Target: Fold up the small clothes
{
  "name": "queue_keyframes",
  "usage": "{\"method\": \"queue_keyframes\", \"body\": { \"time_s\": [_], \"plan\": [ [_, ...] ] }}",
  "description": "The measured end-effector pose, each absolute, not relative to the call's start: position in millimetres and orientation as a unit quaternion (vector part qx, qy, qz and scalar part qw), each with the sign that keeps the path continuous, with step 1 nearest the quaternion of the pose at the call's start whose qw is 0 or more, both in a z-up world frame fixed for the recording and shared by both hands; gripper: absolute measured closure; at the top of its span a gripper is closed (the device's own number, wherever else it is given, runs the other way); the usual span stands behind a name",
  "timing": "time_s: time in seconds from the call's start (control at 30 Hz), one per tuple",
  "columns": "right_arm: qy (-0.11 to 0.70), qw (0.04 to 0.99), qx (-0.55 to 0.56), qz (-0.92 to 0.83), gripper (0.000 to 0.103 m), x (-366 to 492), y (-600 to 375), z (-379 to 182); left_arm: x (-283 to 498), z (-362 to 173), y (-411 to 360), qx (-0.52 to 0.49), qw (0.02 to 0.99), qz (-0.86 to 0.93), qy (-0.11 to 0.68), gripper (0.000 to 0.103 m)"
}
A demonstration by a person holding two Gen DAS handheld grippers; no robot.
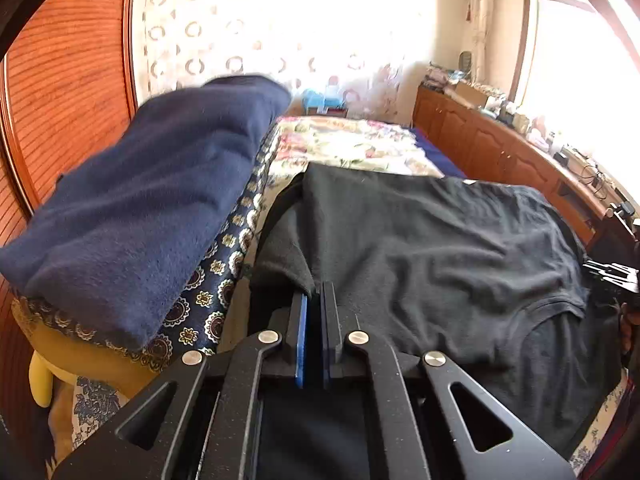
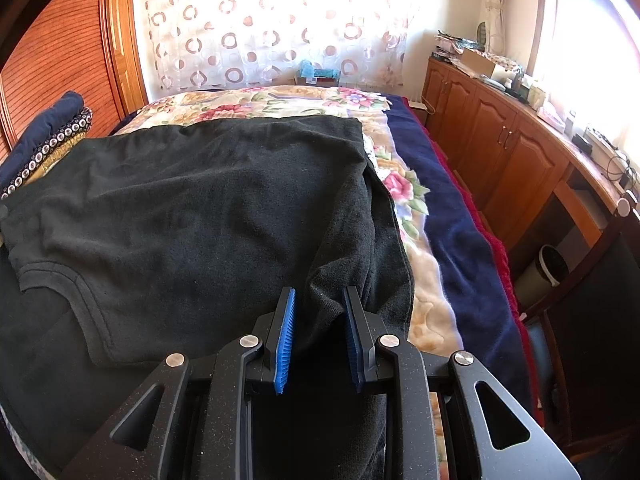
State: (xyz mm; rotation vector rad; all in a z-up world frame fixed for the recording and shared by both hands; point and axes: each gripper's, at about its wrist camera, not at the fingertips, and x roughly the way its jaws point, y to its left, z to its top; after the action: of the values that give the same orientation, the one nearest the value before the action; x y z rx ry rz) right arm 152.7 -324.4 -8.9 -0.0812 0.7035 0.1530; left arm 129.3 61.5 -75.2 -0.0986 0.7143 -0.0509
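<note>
Right now I have both grippers down at the near edge of the black T-shirt (image 2: 192,208), which lies spread flat across the bed (image 2: 404,184) with its collar toward me. My left gripper (image 1: 316,300) has its jaws pressed almost together, the blue pads nearly meeting; a corner of black fabric by the shirt's left side sits right at their tips, but I cannot tell from this view whether any cloth is actually pinched between the pads. My right gripper (image 2: 320,308) holds its jaws at a narrow gap, and a bunched fold of the shirt's right edge stands up between the ribbed blue pads, touching both, so I read it as clamped on the cloth.

From the right wrist view, the shirt's body runs away from me toward the curtain (image 2: 256,28), its far hem lying straight across the floral bedspread (image 2: 280,102). A dark blue blanket (image 2: 452,216) lies along the bed's right side, next to the wooden cabinets (image 2: 492,148).

From the left wrist view, a folded navy blanket (image 1: 144,200) rests on a patterned cushion (image 1: 224,280) just left of the shirt, close to it. At the far right edge of that view, part of the other gripper shows beside the shirt's collar.
</note>
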Motion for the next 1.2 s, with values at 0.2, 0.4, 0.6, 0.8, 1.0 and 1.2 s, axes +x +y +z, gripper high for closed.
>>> {"method": "queue_keyframes", "body": {
  "time_s": [0.2, 0.4, 0.6, 0.8, 1.0, 1.2],
  "plan": [
    [0.342, 0.936, -0.035, 0.081, 0.089, 153.0, -326.8, -9.0, 126.9, -72.0, 51.8, -0.038, 0.94, -0.031, 0.336, 0.097],
    [0.322, 0.942, -0.049, 0.084, 0.099, 146.5, -328.0, -2.1, 116.7, -60.6, 53.0, -0.048, 0.946, -0.03, 0.32, 0.097],
    [0.275, 0.955, -0.042, 0.1, 0.099, 117.7, -335.3, 27.8, 94.2, -28.4, 55.8, -0.057, 0.956, -0.05, 0.285, 0.097],
    [0.245, 0.962, -0.032, 0.114, 0.099, 79.3, -350.7, 49.0, 67.5, -7.7, 55.2, -0.054, 0.96, -0.073, 0.264, 0.097],
    [0.235, 0.963, -0.036, 0.125, 0.099, 36.7, -362.9, 52.5, 33.9, -4.4, 60.9, -0.054, 0.961, -0.084, 0.26, 0.097],
    [0.242, 0.961, -0.028, 0.133, 0.099, 10.5, -374.8, 42.4, 10.5, -22.3, 69.6, -0.062, 0.955, -0.082, 0.279, 0.097]
  ]
}}
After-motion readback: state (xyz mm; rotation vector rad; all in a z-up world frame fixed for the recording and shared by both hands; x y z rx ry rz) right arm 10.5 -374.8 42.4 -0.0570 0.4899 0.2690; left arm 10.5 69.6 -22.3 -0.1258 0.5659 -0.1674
